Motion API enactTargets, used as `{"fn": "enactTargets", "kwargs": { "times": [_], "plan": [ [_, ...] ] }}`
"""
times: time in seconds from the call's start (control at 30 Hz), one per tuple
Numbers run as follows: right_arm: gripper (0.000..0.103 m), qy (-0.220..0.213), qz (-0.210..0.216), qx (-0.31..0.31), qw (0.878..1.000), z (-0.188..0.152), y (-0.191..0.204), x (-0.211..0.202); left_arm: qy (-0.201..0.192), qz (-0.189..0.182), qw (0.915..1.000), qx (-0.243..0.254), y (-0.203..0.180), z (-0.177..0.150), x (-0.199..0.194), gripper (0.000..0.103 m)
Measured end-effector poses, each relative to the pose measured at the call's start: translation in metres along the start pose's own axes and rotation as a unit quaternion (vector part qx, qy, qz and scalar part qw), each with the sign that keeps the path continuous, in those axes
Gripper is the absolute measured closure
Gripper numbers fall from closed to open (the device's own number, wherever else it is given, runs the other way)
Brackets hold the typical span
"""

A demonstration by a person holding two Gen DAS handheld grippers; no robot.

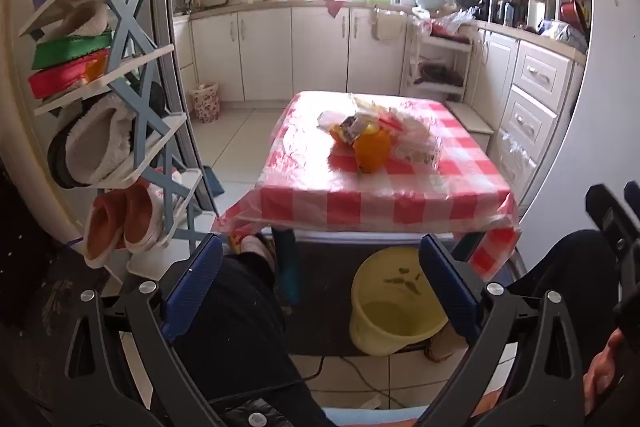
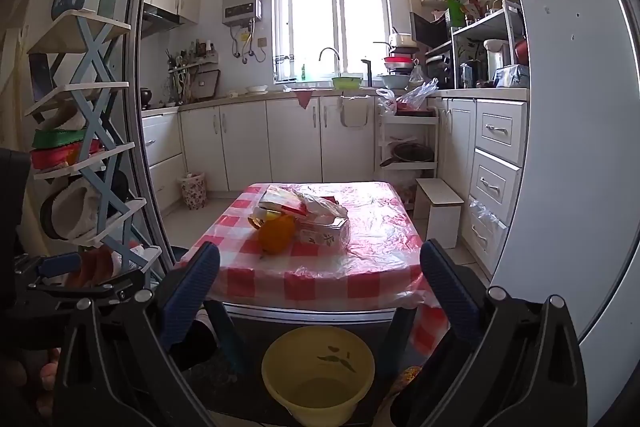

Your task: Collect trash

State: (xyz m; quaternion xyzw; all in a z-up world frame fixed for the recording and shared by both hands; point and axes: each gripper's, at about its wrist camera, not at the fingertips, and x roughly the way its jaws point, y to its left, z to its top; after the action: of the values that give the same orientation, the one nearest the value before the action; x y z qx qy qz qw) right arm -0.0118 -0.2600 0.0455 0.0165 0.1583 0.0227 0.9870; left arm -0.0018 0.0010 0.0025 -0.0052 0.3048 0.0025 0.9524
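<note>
A small table with a red-and-white checked cloth (image 1: 432, 187) (image 2: 384, 227) holds a pile of trash: an orange plastic bottle (image 1: 372, 149) (image 2: 276, 233), crumpled wrappers (image 1: 352, 127) (image 2: 284, 205) and a tissue box under clear plastic (image 1: 416, 143) (image 2: 324, 229). A yellow bin (image 1: 394, 307) (image 2: 318, 371) stands on the floor under the table's near edge. My left gripper (image 1: 320, 287) is open and empty, short of the table. My right gripper (image 2: 320, 291) is open and empty, above the bin.
A shoe rack with slippers (image 1: 112, 131) (image 2: 80, 163) stands at the left beside a door frame. A white fridge (image 2: 568, 147) is at the right. A floral waste basket (image 1: 206, 103) sits by the far cabinets. A white stool (image 2: 440, 211) stands right of the table.
</note>
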Motion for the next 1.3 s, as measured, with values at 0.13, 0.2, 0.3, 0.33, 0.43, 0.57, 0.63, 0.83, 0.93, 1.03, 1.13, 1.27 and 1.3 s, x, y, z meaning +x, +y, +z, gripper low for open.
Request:
{"fn": "enactTargets", "kwargs": {
  "times": [0.13, 0.2, 0.3, 0.33, 0.43, 0.57, 0.63, 0.83, 0.93, 1.03, 1.13, 1.27, 1.3],
  "plan": [
    [0.007, 0.0, 0.002, -0.004, 1.0, 0.001, 0.0, -0.002, -0.005, -0.011, 0.9999, -0.004, 0.004, -0.001, -0.001, 0.008],
    [0.007, -0.001, 0.002, -0.001, 1.0, 0.001, 0.0, -0.002, -0.006, -0.009, 0.9999, -0.003, 0.005, -0.002, 0.0, 0.008],
    [0.007, -0.004, 0.004, 0.0, 1.0, 0.002, 0.001, -0.006, -0.004, -0.008, 1.0, -0.002, 0.004, 0.003, -0.004, 0.008],
    [0.007, -0.005, 0.004, 0.002, 1.0, 0.002, 0.002, -0.007, -0.007, -0.007, 1.0, -0.003, -0.001, 0.002, -0.007, 0.008],
    [0.007, -0.005, 0.006, 0.002, 1.0, 0.001, 0.002, -0.006, -0.009, -0.004, 1.0, -0.001, -0.001, 0.002, -0.009, 0.008],
    [0.007, -0.003, 0.008, 0.0, 1.0, 0.0, 0.001, -0.006, -0.008, -0.002, 1.0, -0.001, 0.0, 0.002, -0.011, 0.008],
    [0.007, -0.003, 0.008, 0.0, 1.0, 0.0, 0.002, -0.005, -0.007, 0.001, 1.0, 0.0, 0.0, 0.002, -0.009, 0.008],
    [0.007, -0.003, 0.009, 0.0, 1.0, -0.002, 0.004, -0.005, -0.008, 0.003, 1.0, 0.0, 0.002, 0.003, -0.01, 0.008],
    [0.007, -0.002, 0.008, 0.0, 1.0, -0.001, 0.004, -0.005, -0.007, 0.004, 1.0, 0.0, 0.001, 0.003, -0.009, 0.008],
    [0.007, -0.002, 0.009, -0.001, 1.0, -0.002, 0.005, -0.005, -0.007, 0.004, 1.0, -0.001, 0.0, 0.003, -0.008, 0.008],
    [0.007, -0.002, 0.009, 0.0, 1.0, -0.002, 0.005, -0.005, -0.007, 0.004, 1.0, 0.0, 0.001, 0.003, -0.008, 0.008],
    [0.007, -0.002, 0.008, 0.0, 1.0, -0.001, 0.005, -0.005, -0.008, 0.004, 1.0, 0.0, 0.001, 0.003, -0.008, 0.008],
    [0.007, -0.002, 0.008, 0.0, 1.0, -0.001, 0.005, -0.005, -0.008, 0.004, 1.0, 0.0, 0.001, 0.003, -0.009, 0.008]
  ]
}}
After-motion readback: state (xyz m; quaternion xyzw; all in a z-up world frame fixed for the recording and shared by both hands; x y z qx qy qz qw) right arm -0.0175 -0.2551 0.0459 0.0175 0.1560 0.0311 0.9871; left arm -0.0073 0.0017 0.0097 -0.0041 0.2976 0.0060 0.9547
